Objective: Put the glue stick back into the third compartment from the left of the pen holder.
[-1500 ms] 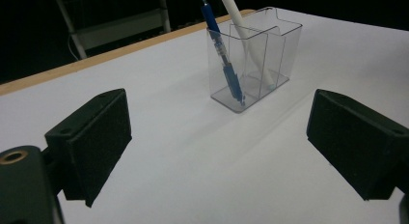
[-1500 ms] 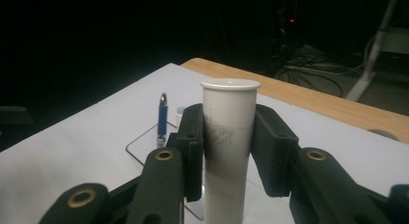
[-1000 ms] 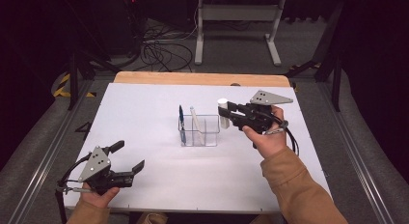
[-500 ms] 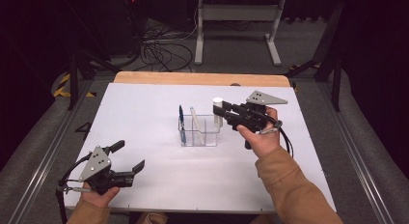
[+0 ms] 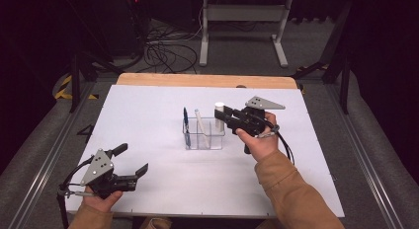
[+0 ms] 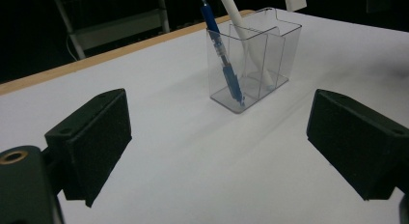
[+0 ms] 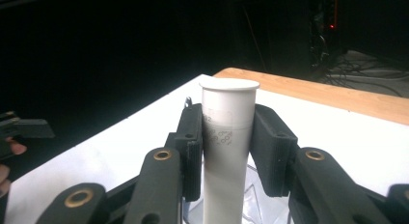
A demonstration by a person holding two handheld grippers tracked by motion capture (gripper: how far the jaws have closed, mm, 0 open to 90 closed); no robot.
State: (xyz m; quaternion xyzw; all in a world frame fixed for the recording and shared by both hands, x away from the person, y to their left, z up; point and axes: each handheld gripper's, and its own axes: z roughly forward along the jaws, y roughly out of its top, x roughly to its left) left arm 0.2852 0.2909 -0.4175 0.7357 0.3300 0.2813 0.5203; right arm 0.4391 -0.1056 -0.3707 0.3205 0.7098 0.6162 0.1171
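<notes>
A white capped tube [image 7: 227, 151], likely light, stiff and slick, sits at frame centre in the high view, clamped just below its cap by the right gripper [image 5: 223, 114] above the clear organizer [image 5: 204, 136]. The left gripper [image 5: 133, 161], lower left, is spread, empty.

A white tabletop [image 5: 148, 115] with a pale wooden strip [image 5: 197, 80] along its 12 o'clock edge carries a clear, colourless plastic organiser box [image 5: 204, 134] at centre, holding a blue pen [image 6: 223, 64] and a white stick-shaped pen [image 6: 246, 40]. The black two-jaw right gripper [image 5: 224, 113], topped by a grey triangular plate [image 5: 265, 102], grips a white plastic tube [image 7: 227, 151] with faint grey print. At 7 o'clock the black left gripper [image 5: 131, 161] bears a matching grey plate [image 5: 98, 166]; both sleeves [image 5: 296, 194] are tan.
</notes>
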